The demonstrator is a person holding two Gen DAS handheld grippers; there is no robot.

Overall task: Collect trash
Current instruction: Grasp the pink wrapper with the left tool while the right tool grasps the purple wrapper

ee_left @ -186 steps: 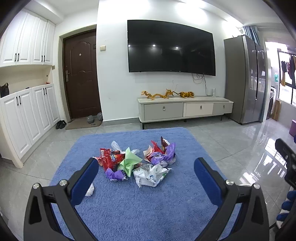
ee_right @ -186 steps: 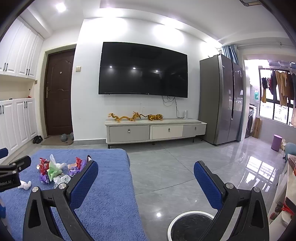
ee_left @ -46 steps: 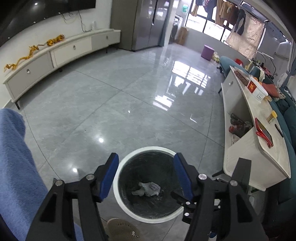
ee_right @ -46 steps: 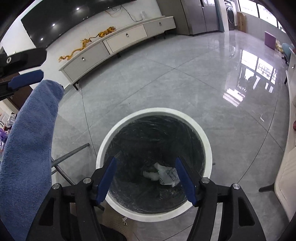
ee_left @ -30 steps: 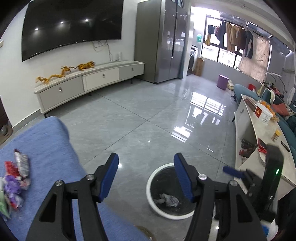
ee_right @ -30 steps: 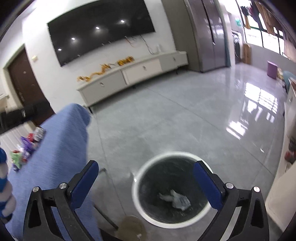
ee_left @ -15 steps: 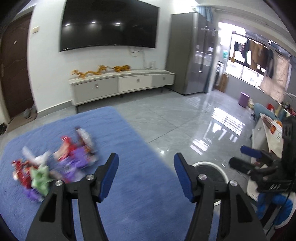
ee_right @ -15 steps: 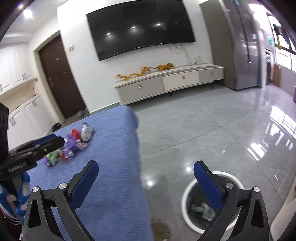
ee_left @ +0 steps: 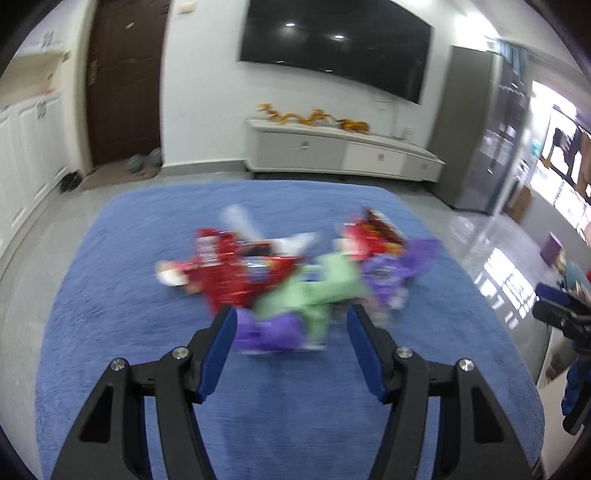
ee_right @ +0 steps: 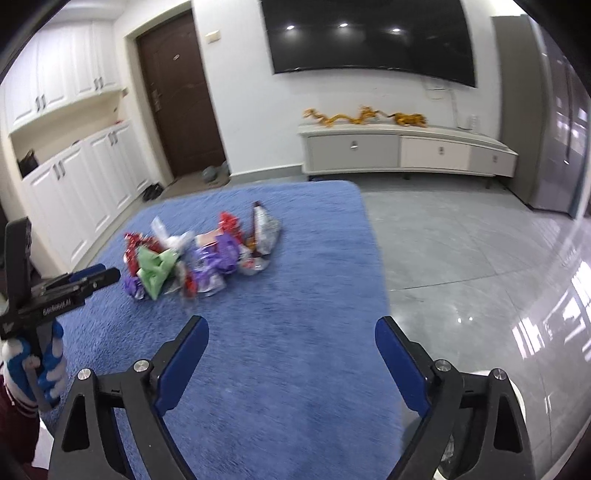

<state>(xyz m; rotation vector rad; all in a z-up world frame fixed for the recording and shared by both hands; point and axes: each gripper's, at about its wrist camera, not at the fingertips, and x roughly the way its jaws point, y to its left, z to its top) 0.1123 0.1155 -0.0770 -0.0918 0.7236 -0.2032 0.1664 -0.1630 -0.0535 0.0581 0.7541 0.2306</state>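
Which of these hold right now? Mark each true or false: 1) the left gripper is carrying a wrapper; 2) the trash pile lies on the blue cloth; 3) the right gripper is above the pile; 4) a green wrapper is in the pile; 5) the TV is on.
1) False. The left gripper has nothing pressed between its pads; the pile lies beyond them.
2) True. The trash pile lies on the blue cloth.
3) False. The right gripper hangs over bare cloth, its jaws closing on nothing, the pile farther ahead to its left.
4) True. A green wrapper sits at the near-left of the pile.
5) False. The TV is dark, showing only ceiling-light reflections.
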